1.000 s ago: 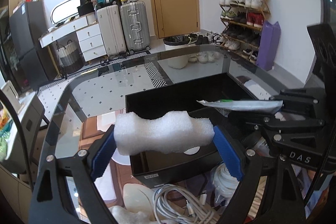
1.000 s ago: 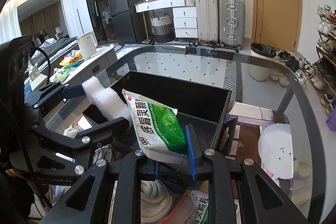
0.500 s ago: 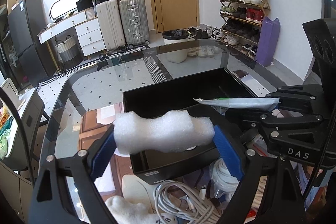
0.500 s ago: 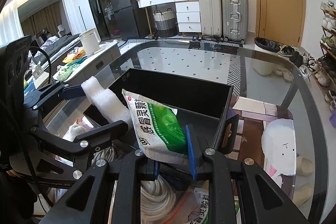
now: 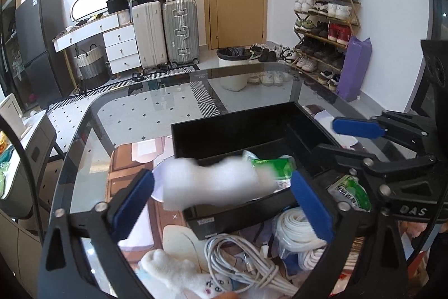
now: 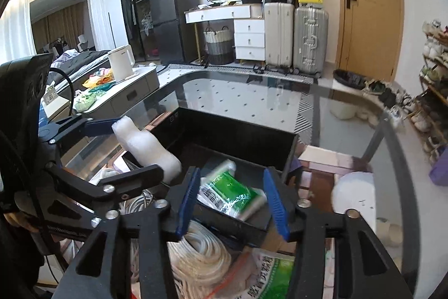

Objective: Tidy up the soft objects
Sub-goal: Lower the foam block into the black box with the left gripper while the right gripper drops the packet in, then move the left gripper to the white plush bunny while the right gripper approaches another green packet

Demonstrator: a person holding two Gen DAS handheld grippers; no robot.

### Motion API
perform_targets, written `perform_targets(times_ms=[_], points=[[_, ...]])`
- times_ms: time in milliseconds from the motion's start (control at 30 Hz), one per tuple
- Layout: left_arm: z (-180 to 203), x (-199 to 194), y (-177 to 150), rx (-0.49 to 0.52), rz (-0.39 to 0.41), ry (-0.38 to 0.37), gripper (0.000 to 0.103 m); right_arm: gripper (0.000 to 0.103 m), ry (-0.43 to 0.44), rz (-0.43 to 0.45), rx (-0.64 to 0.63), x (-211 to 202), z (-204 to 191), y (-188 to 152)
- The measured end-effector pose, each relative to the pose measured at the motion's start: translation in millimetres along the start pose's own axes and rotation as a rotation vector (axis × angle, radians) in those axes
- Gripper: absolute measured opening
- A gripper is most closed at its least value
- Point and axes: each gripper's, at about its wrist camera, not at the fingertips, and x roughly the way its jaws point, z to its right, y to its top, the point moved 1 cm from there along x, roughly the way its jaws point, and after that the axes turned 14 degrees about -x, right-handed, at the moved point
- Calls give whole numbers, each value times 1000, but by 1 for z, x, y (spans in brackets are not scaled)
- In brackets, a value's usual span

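Left tongs (image 5: 221, 191) just spread wide, white foam piece (image 5: 212, 184) blurred loose between the pads, right tongs (image 6: 232, 201) just opened, green packet (image 6: 232, 194) free inside black box (image 6: 238, 133), glass tabletop (image 6: 280, 100).

Left gripper (image 5: 222, 194) jaws have just been opening, pads clear of the blurred foam (image 5: 212, 182) between them; green pouch (image 5: 273, 166) in black bin (image 5: 252, 128); cables (image 5: 240, 261) below.

The white foam (image 5: 212, 182), blurred, lies crosswise over the black box's (image 5: 238, 131) 7 o'clock edge. The green-and-white packet (image 6: 232, 194) lies tilted inside the box, at its near wall.
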Motion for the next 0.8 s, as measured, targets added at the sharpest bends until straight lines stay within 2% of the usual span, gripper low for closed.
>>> perform_targets(times_ms=[67,100,133,167,267,533,800], points=[[-2,-6,-2,-1,2,-21,103,76,-25,8,8,-10,0,-3],[-3,-10,-3,-2,6,-28,103,81,-29,7,18,-15,0,-6],[-5,-13,-5,-3,10,-22,103,93,-29,6,28,-18,1,-9],[-6,-16,-7,-3,13,-14,103,98,-28,11,38,-24,-1,-13],[-12,-25,-14,-17,18,-17,103,102,-38,19,47,-36,-4,-24],[-21,-46,-35,-52,41,-2,103,102,-70,-18,51,-60,-12,-49],[-24,-56,-52,-59,41,19,103,102,-61,-44,33,-72,-14,-62]])
